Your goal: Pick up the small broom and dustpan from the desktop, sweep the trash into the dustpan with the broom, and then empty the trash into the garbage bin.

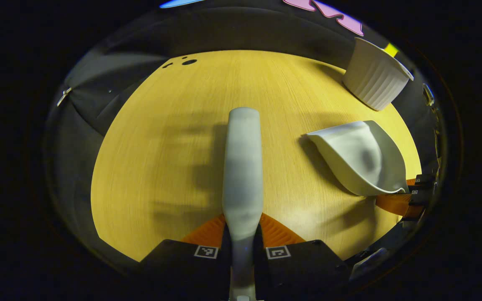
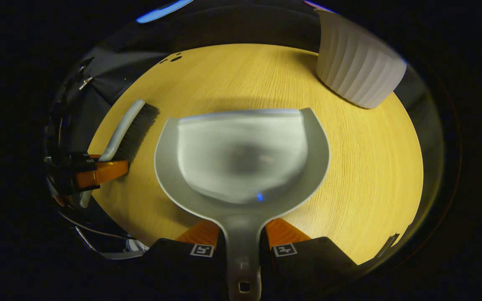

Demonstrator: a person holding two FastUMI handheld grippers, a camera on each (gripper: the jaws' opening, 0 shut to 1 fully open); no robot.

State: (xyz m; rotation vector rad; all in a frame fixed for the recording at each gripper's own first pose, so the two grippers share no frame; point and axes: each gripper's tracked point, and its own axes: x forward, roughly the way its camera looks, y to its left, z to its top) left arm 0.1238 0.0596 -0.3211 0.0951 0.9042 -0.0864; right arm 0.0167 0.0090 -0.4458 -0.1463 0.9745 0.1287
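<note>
Broom point(image 1: 243, 167) clamped in left claw point(image 1: 242, 239), long axis straight ahead. Dustpan point(image 2: 241, 159) clamped by its handle in right claw point(image 2: 241, 239), above counter point(image 2: 370, 167). Bin point(image 2: 356, 71) sits ahead-right of the pan; right claw nearer.
</note>
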